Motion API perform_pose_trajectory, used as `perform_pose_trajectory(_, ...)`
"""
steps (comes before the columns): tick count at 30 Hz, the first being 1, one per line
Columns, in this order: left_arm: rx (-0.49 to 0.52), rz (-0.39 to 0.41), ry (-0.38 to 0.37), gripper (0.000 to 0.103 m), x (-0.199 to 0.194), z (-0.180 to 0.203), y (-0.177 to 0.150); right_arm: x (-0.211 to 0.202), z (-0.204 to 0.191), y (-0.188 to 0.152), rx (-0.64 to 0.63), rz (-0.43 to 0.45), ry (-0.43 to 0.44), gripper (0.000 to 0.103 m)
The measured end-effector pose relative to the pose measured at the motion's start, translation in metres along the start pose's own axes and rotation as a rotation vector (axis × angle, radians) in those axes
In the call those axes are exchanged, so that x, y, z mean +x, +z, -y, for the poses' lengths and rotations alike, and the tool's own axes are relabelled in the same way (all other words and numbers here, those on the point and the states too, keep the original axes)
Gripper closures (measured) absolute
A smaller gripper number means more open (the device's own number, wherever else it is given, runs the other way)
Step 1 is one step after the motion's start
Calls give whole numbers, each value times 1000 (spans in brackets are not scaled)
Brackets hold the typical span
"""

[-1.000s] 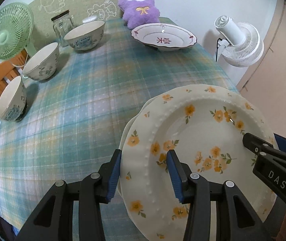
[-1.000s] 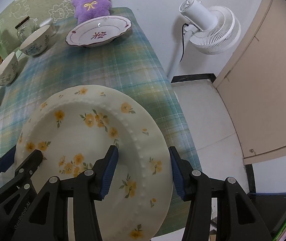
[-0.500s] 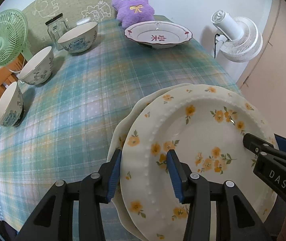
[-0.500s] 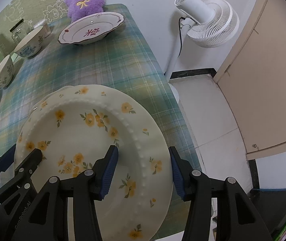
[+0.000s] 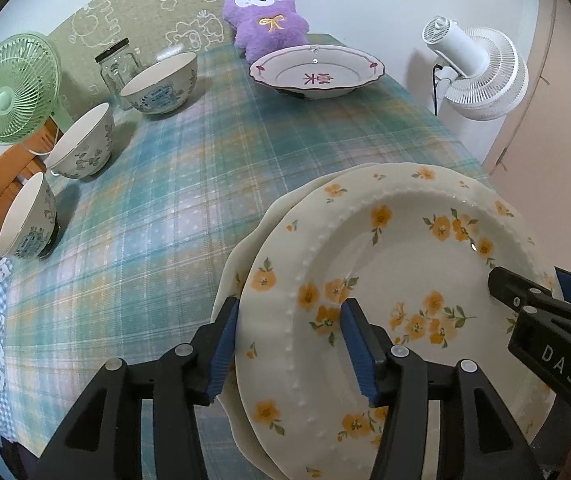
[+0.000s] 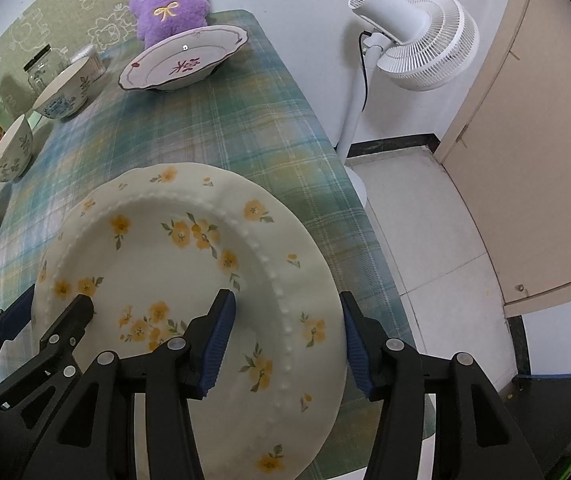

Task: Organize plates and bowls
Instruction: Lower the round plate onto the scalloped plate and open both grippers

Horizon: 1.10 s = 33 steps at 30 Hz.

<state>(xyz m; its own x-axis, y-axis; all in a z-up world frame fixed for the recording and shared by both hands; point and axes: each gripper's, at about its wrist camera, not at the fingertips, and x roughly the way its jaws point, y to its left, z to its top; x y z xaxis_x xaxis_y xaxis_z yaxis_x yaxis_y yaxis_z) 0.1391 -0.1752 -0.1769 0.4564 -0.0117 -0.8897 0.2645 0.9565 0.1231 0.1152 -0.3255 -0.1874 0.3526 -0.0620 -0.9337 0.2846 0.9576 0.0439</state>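
A cream floral plate [image 5: 405, 260] [image 6: 173, 264] lies on a second plate [image 5: 245, 248], whose rim shows at its left, on the plaid table's near right corner. My left gripper [image 5: 289, 320] straddles the floral plate's left rim. Its jaws are opening: one finger is outside the rim, the other on the plate's face, and a sliver of gap shows at the outer pad. My right gripper [image 6: 287, 316] straddles the right rim, pads against plate face and edge, jaws just starting to open. Each gripper also appears in the other's view, the left [image 6: 51, 306] and the right [image 5: 537, 280].
A red-trimmed plate [image 5: 317, 70] stands at the far end before a purple plush [image 5: 265, 12]. Three blue-patterned bowls [image 5: 161, 84] [image 5: 83, 148] [image 5: 27, 220] line the left side, by a glass jar [image 5: 119, 66] and a green fan [image 5: 13, 88]. A white floor fan [image 6: 413, 40] stands off the right edge.
Both views have tipped a little. More of the lower plate's rim now shows left of the floral plate, and my left fingers stand slightly wider apart.
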Motion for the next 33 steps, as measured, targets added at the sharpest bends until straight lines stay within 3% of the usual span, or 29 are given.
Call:
perform_pose_trajectory(1,2,-2,7,48,-1,1,0,0,0,0,1,-3,3,46)
perform_pose_trajectory(3,24,16,92,32,-5,4,0,1,-1,2,-5,-8,16,44)
perform_pose_trajectory(4,31,28,116,31,-7,6,0,1,-4,2,-14,-9,26,44)
perform_pose_trajectory(10,-41,-13,95,31,2,-10,0,7,-10,4,-22,-17,22,39)
perform_pose_trajectory(17,-87,-30,70,31,6,-20,0,13,-23,7,-47,-33,17,25)
perform_pose_trajectory(23,-101,-27,23,30,-2,-24,2,12,-23,10,-60,-60,25,24)
perform_pose_trajectory(26,-109,-11,5,24,-14,-30,5,-6,-24,15,-81,-8,-1,24)
perform_pose_trajectory(33,-95,52,-46,14,-47,-51,19,-51,-34,28,-68,63,28,24)
